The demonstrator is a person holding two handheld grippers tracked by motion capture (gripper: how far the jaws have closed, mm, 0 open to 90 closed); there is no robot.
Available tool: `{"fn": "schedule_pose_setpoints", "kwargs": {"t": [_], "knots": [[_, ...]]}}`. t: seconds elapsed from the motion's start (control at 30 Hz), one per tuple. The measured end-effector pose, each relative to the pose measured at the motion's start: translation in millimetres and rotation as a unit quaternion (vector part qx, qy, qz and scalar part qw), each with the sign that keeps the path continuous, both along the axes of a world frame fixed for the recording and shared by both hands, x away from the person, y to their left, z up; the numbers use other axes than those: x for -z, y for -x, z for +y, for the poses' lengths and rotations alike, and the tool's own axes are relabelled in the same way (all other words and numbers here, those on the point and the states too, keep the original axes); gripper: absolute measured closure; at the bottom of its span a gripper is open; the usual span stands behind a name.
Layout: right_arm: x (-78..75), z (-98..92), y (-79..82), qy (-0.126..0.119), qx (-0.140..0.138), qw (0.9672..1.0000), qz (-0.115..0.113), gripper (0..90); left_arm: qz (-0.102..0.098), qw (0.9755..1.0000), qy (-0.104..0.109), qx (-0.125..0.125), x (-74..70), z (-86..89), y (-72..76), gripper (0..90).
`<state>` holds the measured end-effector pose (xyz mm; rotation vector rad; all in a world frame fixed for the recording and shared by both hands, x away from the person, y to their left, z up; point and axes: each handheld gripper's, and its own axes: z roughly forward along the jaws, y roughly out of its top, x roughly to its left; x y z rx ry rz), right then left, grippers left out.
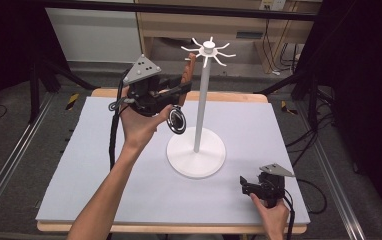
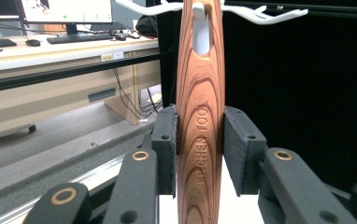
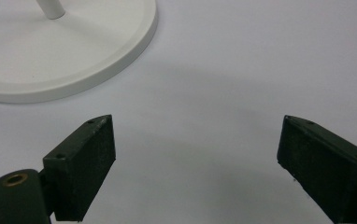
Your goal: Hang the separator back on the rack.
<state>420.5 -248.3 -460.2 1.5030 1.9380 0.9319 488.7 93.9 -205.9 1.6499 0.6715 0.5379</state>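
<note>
Wooden utensil handle (image 2: 200, 135), stamped with "KITCHEN TOOL" lettering, is pinched upright between the pads of the left claw (image 2: 200, 149), which presses on both of its flat sides. Up at the top, the handle's hanging slot sits right at one white hook of the rack (image 2: 200, 11), and in the left gripper view the hook tip pokes through that slot. From the high view, the left claw (image 1: 186, 85) is raised off the desk (image 1: 104, 165) beside the stand's pole, with the metal working end of the utensil (image 1: 177, 121) dangling below the hand.

Nearest the person, the right claw (image 1: 245, 186) rests low at the front right corner of the desk, spread wide with nothing between its pads (image 3: 81, 163), just the pale desk cover under it. A bit further out is the stand's round white base (image 3: 64, 60), close to the right claw but not touching. The white pole (image 1: 201, 105) goes straight up from the base to the ring of hooks (image 1: 208, 51). Behind the desk there's a wooden bench (image 2: 50, 51) with a keyboard and monitor.
</note>
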Motion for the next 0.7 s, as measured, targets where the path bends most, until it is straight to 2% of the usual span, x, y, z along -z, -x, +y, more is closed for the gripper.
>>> {"fn": "schedule_pose_setpoints", "kwargs": {"t": [0.7], "knots": [[0.4, 1.5, -0.5, 0.003, -0.004, 1.0, 0.001, 11.9, -0.016, 0.9998, -0.008, -0.005, 4.5, -3.3, -2.5, 66.6]]}}
